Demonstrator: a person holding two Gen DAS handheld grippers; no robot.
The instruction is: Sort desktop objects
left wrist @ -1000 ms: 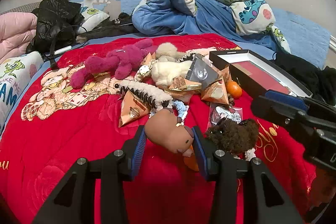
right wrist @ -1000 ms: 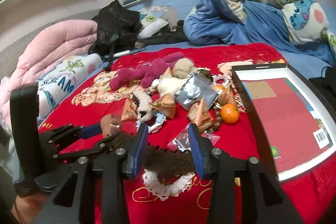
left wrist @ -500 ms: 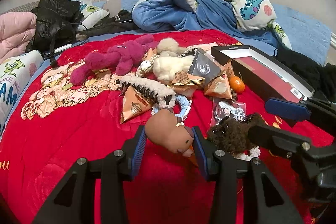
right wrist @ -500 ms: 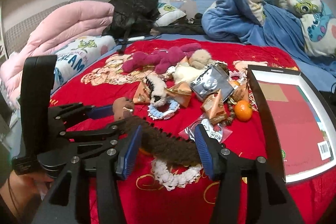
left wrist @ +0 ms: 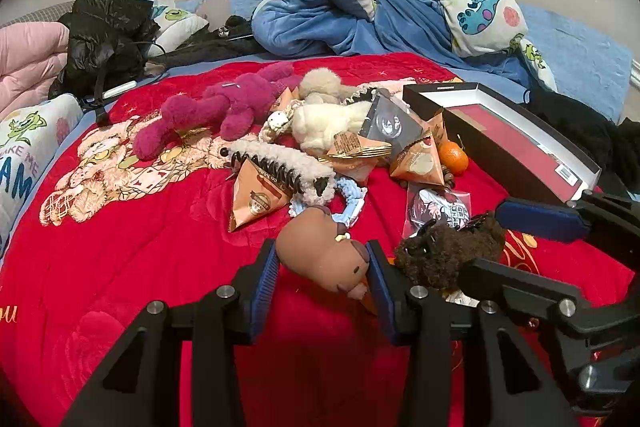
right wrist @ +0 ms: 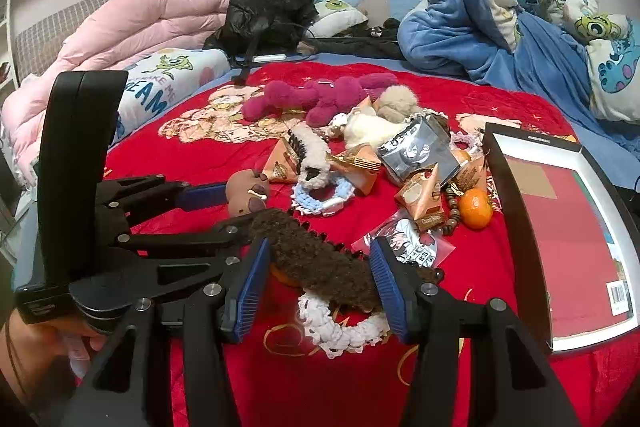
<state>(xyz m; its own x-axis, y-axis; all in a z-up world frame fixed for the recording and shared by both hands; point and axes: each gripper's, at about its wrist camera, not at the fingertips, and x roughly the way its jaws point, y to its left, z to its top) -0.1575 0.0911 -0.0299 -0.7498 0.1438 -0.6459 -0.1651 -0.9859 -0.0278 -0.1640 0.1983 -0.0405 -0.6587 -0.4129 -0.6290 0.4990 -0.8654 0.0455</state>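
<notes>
My left gripper (left wrist: 322, 269) is shut on a brown capybara toy (left wrist: 320, 251) near the front of the red blanket; it also shows in the right wrist view (right wrist: 246, 189). My right gripper (right wrist: 318, 277) stands around a dark brown fuzzy hair claw (right wrist: 320, 259), jaws wide, pads at its sides; contact is unclear. The claw also shows in the left wrist view (left wrist: 448, 251), with the right gripper (left wrist: 516, 247) beside it. A white crochet scrunchie (right wrist: 340, 323) lies under the claw.
A pile lies mid-blanket: magenta plush (left wrist: 220, 107), cream plush (left wrist: 328, 123), white fuzzy claw (left wrist: 280, 167), triangular snack packs (left wrist: 256, 195), blue scrunchie (right wrist: 320, 195), tangerine (right wrist: 474, 209), badge bag (right wrist: 404, 239). An open black box (right wrist: 560, 227) with a red book sits right.
My right gripper has moved in around the dark fuzzy claw and closer to the left gripper. The left gripper stays shut on the capybara toy.
</notes>
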